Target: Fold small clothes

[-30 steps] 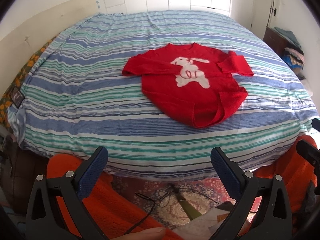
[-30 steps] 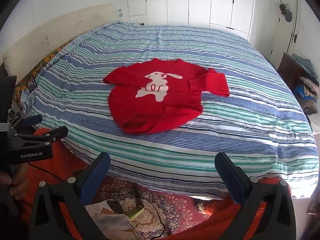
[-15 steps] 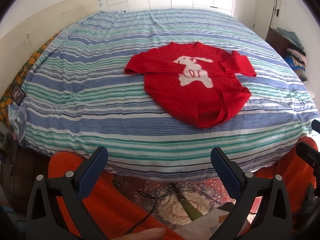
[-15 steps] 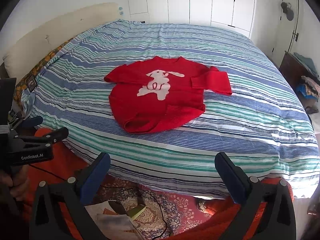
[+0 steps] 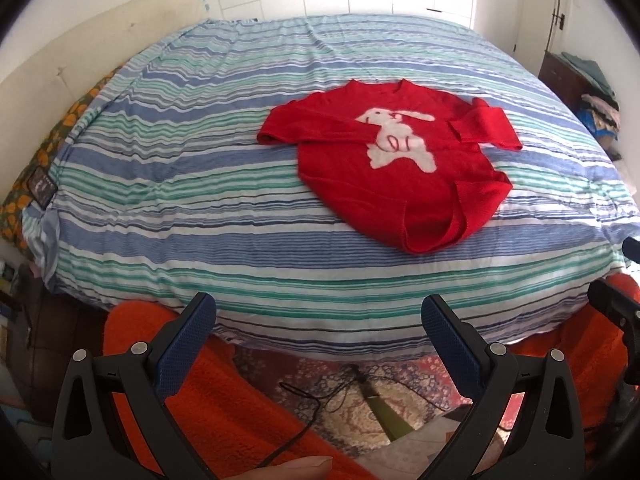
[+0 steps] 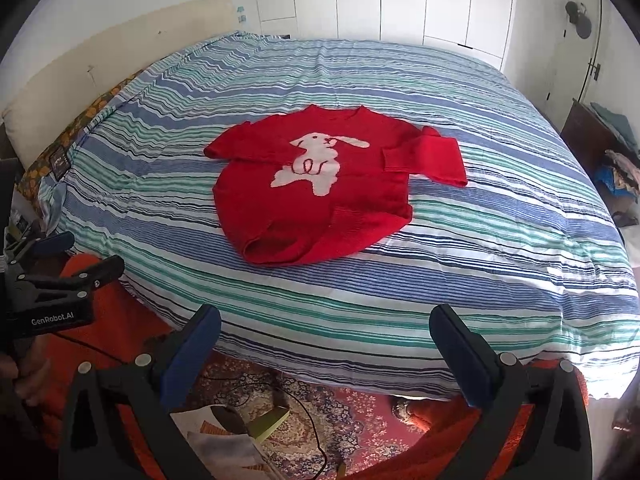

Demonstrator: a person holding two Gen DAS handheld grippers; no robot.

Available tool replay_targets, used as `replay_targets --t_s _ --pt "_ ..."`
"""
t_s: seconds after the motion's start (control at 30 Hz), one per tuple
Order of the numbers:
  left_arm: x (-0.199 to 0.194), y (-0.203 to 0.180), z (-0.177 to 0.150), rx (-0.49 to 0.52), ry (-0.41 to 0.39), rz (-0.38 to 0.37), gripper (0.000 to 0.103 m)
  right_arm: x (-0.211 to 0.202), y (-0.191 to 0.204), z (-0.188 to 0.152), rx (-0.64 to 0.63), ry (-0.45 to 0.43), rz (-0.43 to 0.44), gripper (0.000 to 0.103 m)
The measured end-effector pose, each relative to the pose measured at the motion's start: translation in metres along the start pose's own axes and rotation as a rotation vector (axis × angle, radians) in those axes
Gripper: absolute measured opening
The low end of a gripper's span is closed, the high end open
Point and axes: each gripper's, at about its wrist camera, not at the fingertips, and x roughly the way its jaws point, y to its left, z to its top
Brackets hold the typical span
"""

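Observation:
A small red sweater [image 5: 404,188] with a white rabbit on its chest lies face up on the striped bed [image 5: 200,200]. Its sleeves are folded in across the body and its hem is turned up. It also shows in the right wrist view [image 6: 316,208]. My left gripper [image 5: 318,320] is open and empty, held off the near edge of the bed. My right gripper [image 6: 324,332] is open and empty, also short of the bed edge. The left gripper shows from the side in the right wrist view [image 6: 64,264].
A patterned rug [image 6: 304,412] with a cable and papers lies on the floor below the grippers. Orange fabric [image 5: 224,400] is beside it. A dark cabinet with piled clothes [image 5: 592,84] stands at the right. White wardrobe doors [image 6: 400,0] line the far wall.
Both grippers have moved slightly toward the bed; the sweater sits a little lower and larger in both views. Both stay open and the sweater has not moved.

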Motion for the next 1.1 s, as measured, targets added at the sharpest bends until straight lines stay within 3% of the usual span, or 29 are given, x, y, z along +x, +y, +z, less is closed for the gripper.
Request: replay_targets --t_s 0.17,0.3,0.5,0.6,0.77,0.87,1.0,1.1 --pt "0.002 -0.001 -0.001 0.005 0.002 0.004 0.102 0.012 0.000 0.000 -0.010 0.028 0.007 0.103" --pt "0.001 0.000 -0.003 0.005 0.003 0.008 0.102 0.045 -0.009 0.008 -0.004 0.069 -0.010 0.103" --pt "-0.002 0.005 -0.004 -0.009 -0.003 0.021 0.102 0.130 -0.010 0.056 -0.043 0.148 -0.052 0.103" --pt "-0.003 0.009 -0.006 -0.020 -0.001 0.033 0.102 0.177 0.002 0.080 -0.072 0.141 -0.069 0.103" --pt "-0.002 0.020 -0.015 -0.038 0.014 0.060 0.102 0.249 0.002 0.082 -0.067 0.222 -0.133 0.103" --pt "0.004 0.028 -0.020 -0.057 0.035 0.074 0.102 0.239 -0.023 0.061 0.007 0.233 -0.237 0.103" --pt "0.019 0.030 -0.021 -0.069 0.080 0.058 0.102 0.183 -0.077 0.008 0.209 0.261 -0.275 0.103" --pt "0.029 0.022 -0.012 -0.037 0.084 0.045 0.102 0.144 -0.103 -0.032 0.281 0.271 -0.294 0.103"
